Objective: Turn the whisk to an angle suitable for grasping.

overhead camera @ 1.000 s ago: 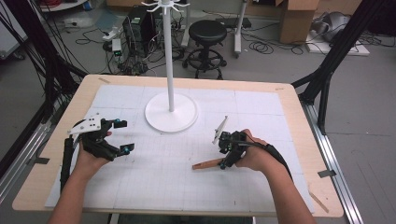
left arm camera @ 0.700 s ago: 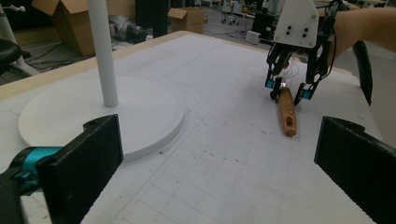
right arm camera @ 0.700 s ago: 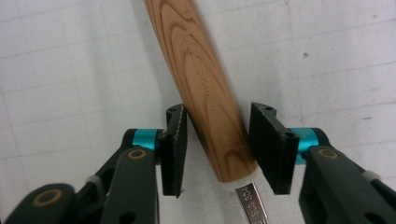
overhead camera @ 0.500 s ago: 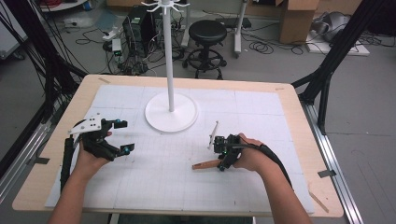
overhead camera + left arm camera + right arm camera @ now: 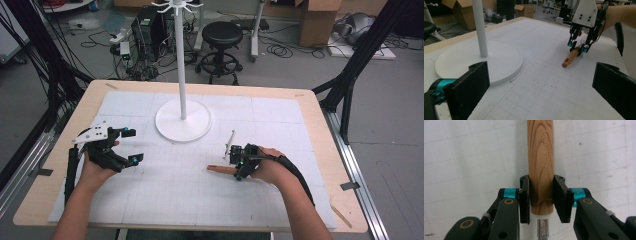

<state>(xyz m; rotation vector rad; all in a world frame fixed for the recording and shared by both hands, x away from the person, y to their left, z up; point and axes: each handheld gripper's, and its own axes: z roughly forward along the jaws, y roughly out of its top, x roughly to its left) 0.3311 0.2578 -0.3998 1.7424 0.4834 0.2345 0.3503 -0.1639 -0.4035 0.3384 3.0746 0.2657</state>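
Observation:
A kitchen tool with a wooden handle (image 5: 219, 169) lies on the white grid mat (image 5: 200, 200), its handle end pointing left. My right gripper (image 5: 236, 169) is shut on the handle (image 5: 541, 157), one black pad pressed to each side near the white collar and metal shank. The left gripper view shows that gripper (image 5: 578, 48) standing over the handle (image 5: 571, 56). My left gripper (image 5: 131, 146) rests at the mat's left side, open, with nothing between its jaws (image 5: 542, 75).
A white stand with a round base (image 5: 183, 121) and a tall pole (image 5: 180, 55) sits at the mat's back centre, near my left gripper (image 5: 479, 60). The wooden table's edge (image 5: 320, 130) borders the mat. A stool, cables and boxes lie on the floor beyond.
My right gripper moved left along the tool and settled on the wooden handle. The left gripper stayed where it was.

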